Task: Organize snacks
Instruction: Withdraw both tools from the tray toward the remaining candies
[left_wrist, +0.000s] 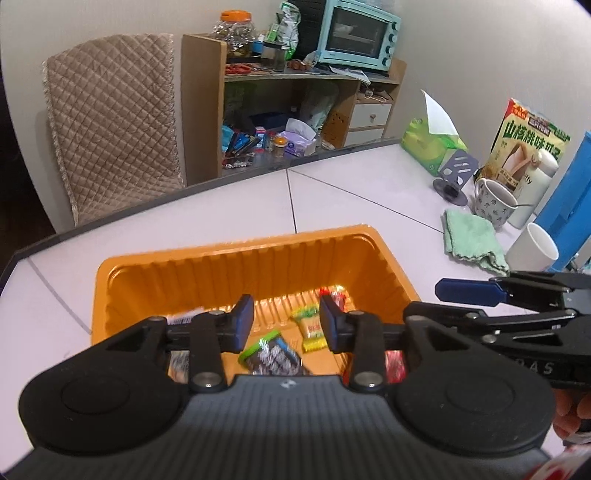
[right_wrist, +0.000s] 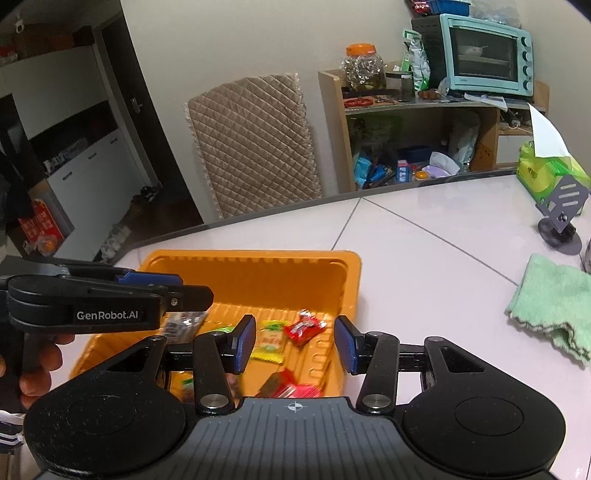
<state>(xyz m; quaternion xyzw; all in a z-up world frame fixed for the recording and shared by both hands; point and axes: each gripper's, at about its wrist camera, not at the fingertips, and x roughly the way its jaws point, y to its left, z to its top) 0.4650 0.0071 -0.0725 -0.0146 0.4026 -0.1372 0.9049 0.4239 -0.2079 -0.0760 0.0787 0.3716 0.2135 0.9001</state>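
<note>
In the left wrist view, the left gripper (left_wrist: 286, 319) is hovering with jaws parted and empty over the orange tray (left_wrist: 229, 254); a dark green-edged snack packet (left_wrist: 271, 354) is lying just below and between the pads, long axis slanting rightward. In the right wrist view, the right gripper (right_wrist: 295, 341) is likewise hanging open and empty, a red packet (right_wrist: 304, 326) lying just beyond its jaws; the left one's housing is reading "GenRobot.AI".

A lived-in home dining corner — toaster oven (left_wrist: 357, 35) on a cluttered shelf (left_wrist: 280, 110), padded chair (left_wrist: 110, 122).
</note>
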